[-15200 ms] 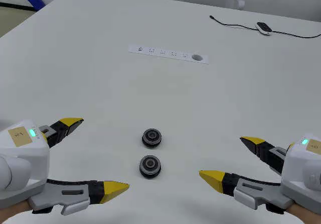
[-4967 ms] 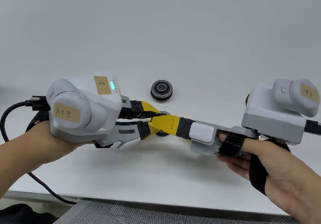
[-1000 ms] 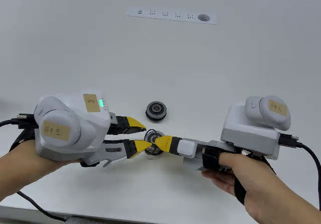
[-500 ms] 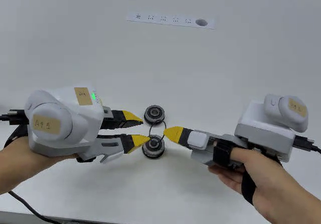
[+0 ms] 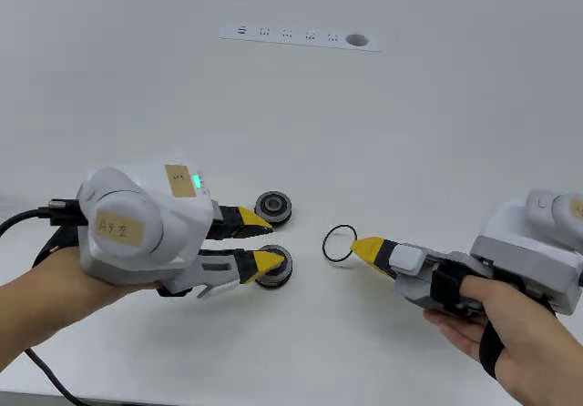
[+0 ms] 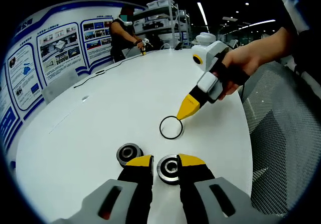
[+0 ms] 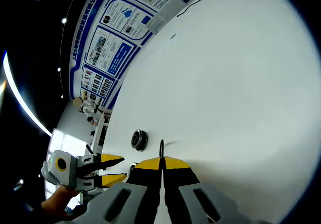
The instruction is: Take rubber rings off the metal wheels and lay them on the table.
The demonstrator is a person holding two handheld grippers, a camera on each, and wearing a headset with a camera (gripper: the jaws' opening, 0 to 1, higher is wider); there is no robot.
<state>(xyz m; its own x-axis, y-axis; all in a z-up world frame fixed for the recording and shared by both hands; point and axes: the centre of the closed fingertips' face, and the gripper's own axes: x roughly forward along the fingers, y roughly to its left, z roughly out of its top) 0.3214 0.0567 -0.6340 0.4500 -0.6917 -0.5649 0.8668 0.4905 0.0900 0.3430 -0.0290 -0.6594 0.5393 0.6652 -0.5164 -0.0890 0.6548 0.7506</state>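
The rubber ring [image 5: 340,243] is off its wheel, pinched in the right gripper [image 5: 357,245]'s closed jaws just right of both metal wheels. The left gripper [image 5: 275,240]'s jaws, slightly parted, flank the nearer wheel [image 5: 276,268]; whether they actually grip it I cannot tell. The farther wheel [image 5: 273,208] sits just beyond on the white table [image 5: 410,133].

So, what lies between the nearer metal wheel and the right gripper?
A black rubber ring, pinched at its edge by the right gripper, with bare table between it and the wheel. Head view and left gripper view show this.
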